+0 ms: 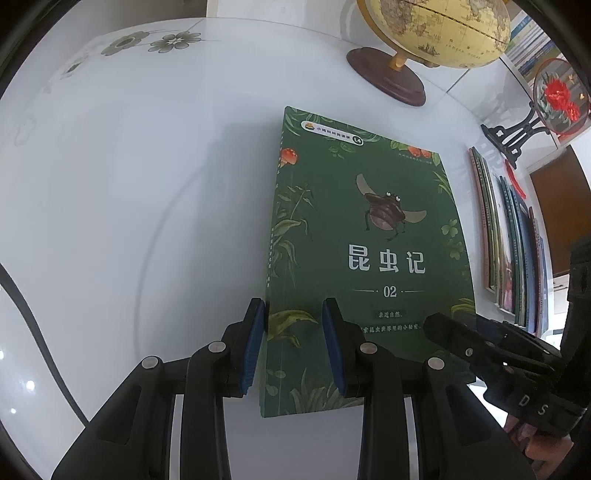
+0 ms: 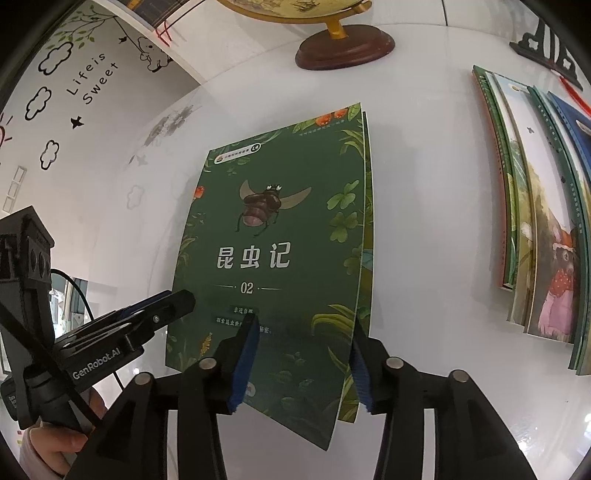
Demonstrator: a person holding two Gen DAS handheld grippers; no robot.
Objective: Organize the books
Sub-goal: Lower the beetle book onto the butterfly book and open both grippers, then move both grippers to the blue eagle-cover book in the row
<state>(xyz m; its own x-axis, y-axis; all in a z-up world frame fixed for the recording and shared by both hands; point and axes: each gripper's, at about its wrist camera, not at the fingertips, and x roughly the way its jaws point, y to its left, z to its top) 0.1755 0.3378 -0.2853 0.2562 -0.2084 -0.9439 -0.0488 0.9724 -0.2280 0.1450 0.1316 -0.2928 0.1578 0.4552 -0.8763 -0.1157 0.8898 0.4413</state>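
1. Clearly, the green insect book stands on the white table, left of the row of picture books; the globe behind it is cut off by the frame.
2. The left gripper points steeply down, its jaws narrow and clamped on the book's spine edge.
3. The right gripper straddles the opposite edge, jaws parted, pads off the cover.
4. A hand is barely visible.

The book is dark green with leaves, clover, red-orange mushrooms, a brown beetle and white lettering. The table is glossy white with faint grey flowers near its far edge. The globe is yellow on a dark brown base, and the gripper pads are blue on black.
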